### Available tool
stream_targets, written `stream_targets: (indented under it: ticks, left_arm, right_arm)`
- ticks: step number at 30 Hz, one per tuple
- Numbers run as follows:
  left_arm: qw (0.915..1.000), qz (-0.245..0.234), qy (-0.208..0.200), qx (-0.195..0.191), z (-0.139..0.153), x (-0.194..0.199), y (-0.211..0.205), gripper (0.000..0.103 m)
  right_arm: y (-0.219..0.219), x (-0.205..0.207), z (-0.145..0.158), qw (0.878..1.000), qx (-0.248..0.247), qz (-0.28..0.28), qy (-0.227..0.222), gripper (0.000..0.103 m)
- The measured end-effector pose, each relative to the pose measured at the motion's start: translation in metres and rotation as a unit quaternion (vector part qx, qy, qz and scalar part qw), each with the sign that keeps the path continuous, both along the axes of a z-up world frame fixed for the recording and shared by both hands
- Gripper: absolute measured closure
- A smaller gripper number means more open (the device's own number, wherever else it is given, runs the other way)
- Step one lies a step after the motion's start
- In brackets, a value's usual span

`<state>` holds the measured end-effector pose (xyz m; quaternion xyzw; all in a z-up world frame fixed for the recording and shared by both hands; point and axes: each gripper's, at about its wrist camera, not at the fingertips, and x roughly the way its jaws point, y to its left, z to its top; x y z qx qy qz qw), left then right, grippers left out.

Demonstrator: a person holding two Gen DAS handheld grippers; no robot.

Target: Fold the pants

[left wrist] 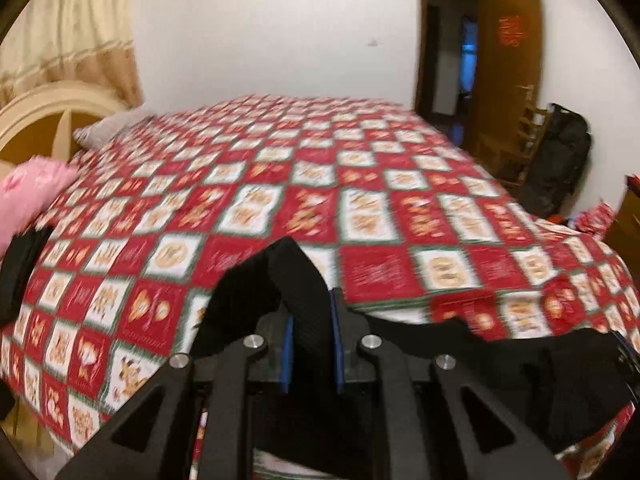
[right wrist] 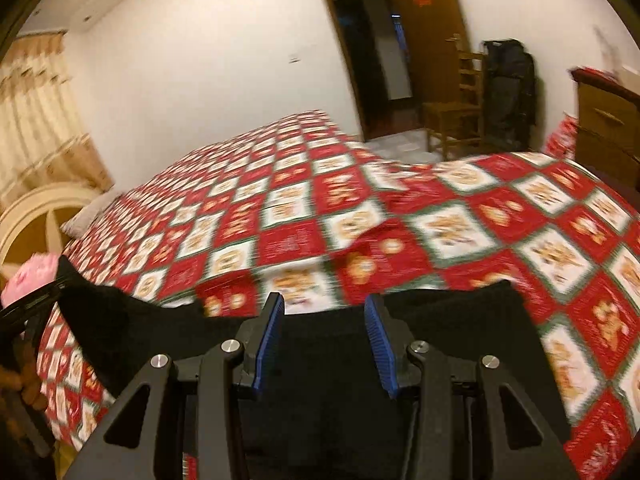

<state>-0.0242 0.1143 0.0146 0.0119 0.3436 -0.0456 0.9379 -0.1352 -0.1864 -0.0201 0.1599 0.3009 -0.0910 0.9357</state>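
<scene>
Black pants [left wrist: 288, 280] hang between my two grippers over the near edge of the bed. My left gripper [left wrist: 312, 312] is shut on a bunched fold of the pants, which rises above its blue pads [left wrist: 339, 356]. In the right wrist view the pants [right wrist: 452, 316] stretch across below my right gripper [right wrist: 324, 308]. Its blue pads [right wrist: 270, 344] stand well apart and I see no cloth clamped between them. The left gripper [right wrist: 24, 312] shows at the far left of that view, holding the other end of the cloth.
The bed has a red and white checked cover [left wrist: 360, 184], rumpled at its right side [right wrist: 400, 188]. A pink pillow [left wrist: 28, 196] and a cream headboard [left wrist: 48, 120] are at the left. A wooden chair [right wrist: 456, 112], a black bag [right wrist: 510, 92], a dresser [right wrist: 608, 120] and an open door [right wrist: 424, 40] stand beyond.
</scene>
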Motion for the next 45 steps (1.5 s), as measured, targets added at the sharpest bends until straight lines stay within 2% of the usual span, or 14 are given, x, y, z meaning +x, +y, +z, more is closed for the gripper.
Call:
stream_targets:
  ticks: [5,7,10,13,18,21,23,26,30,36,39,41,43,45]
  left_arm:
    - [0.9978,-0.065,-0.013,-0.009,0.011,-0.008,-0.043,0.087]
    - [0.9951,-0.097,-0.018,-0.005,0.014,-0.013,-0.063,0.087]
    - [0.9926,-0.12,-0.018,-0.003,0.014,-0.016,-0.086,0.087]
    - [0.9892,-0.146,-0.017,0.005,0.013,-0.019,-0.106,0.087]
    - [0.9889,-0.148,-0.011,0.003,0.009,-0.022,-0.117,0.087]
    - [0.9866,-0.162,-0.012,0.013,0.006,-0.029,-0.129,0.087]
    - [0.9854,-0.17,-0.01,0.011,0.005,-0.028,-0.131,0.087]
    - [0.9863,-0.165,-0.01,0.009,0.006,-0.019,-0.119,0.086]
    - [0.9898,-0.142,0.006,-0.006,0.009,0.012,-0.083,0.086]
    - [0.9954,-0.079,0.013,-0.052,0.017,0.054,0.008,0.086]
    - [0.9975,-0.033,0.02,-0.059,0.009,0.071,0.061,0.07]
    - [0.9985,0.011,0.026,-0.047,0.003,0.08,0.091,0.046]
    - [0.9973,0.055,0.032,-0.037,-0.004,0.082,0.124,0.038]
    - [0.9955,0.079,0.036,-0.036,-0.007,0.077,0.146,0.038]
  right_arm:
    - [-0.037,-0.019,-0.007,0.998,0.018,-0.052,0.008,0.059]
    - [-0.047,-0.024,-0.008,0.998,0.023,-0.065,0.007,0.059]
    - [-0.052,-0.029,-0.008,0.997,0.024,-0.073,0.005,0.059]
    - [-0.049,-0.028,-0.008,0.998,0.021,-0.063,0.004,0.059]
    - [-0.041,-0.022,-0.012,0.999,0.03,-0.041,0.011,0.059]
    - [-0.034,-0.017,-0.015,0.999,0.051,-0.011,0.014,0.059]
    - [-0.023,-0.013,-0.015,0.999,0.044,0.016,0.017,0.059]
    - [-0.002,-0.006,-0.015,0.997,0.037,0.06,0.018,0.059]
    - [0.032,0.008,-0.018,0.993,0.019,0.115,0.033,0.059]
    - [0.078,0.029,-0.02,0.982,-0.014,0.18,0.048,0.059]
    - [0.097,0.042,-0.022,0.977,-0.015,0.205,0.054,0.059]
    - [0.112,0.051,-0.022,0.973,-0.022,0.225,0.057,0.059]
    - [0.125,0.056,-0.023,0.968,-0.029,0.243,0.061,0.059]
    - [0.14,0.063,-0.023,0.962,-0.037,0.264,0.064,0.059]
